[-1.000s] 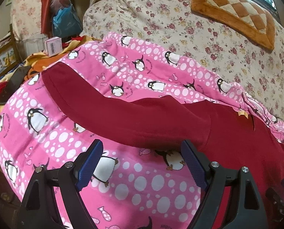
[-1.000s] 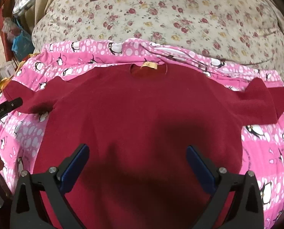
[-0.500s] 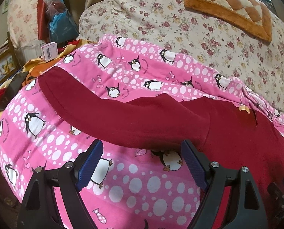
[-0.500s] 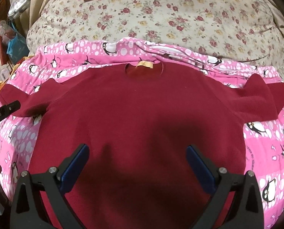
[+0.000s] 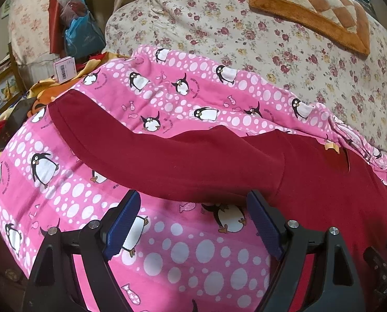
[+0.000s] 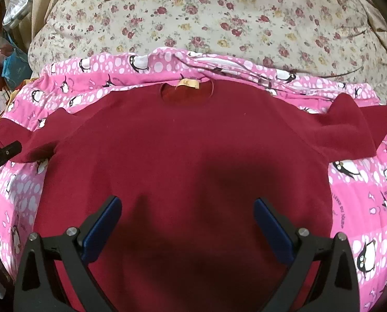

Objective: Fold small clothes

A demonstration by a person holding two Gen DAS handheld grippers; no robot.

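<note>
The left claw (image 5: pixel 193 210) stands wide open, its two blue-padded fingers (image 5: pixel 123 221) spread well apart and holding nothing. It hangs over the pink penguin blanket (image 5: pixel 188 249), and the lower edge of the sweater's outstretched sleeve (image 5: pixel 146 150) runs just beyond its fingertips; whether the tips touch the cloth cannot be told.

The right claw (image 6: pixel 188 208) is likewise wide open and empty, poised over the lower middle of the dark red sweater (image 6: pixel 188 143), with a shadow (image 6: pixel 235 176) falling on the fabric between and ahead of its fingers. Contact with the fabric cannot be judged from this view.

The sweater lies flat and face up on the penguin blanket, which covers the near part of the bed. Its neckline, with a small tan label (image 6: pixel 187 84), points away from the claws toward a cream floral quilt (image 6: pixel 219 26). One sleeve stretches out to the left; the other sleeve (image 6: pixel 354 127) reaches right and is bunched up near its end. The tip of the left claw's black finger shows at the left edge of the right wrist view, beside the left sleeve. An orange checked cushion (image 5: pixel 313 7) rests on the floral quilt farther back.
</note>
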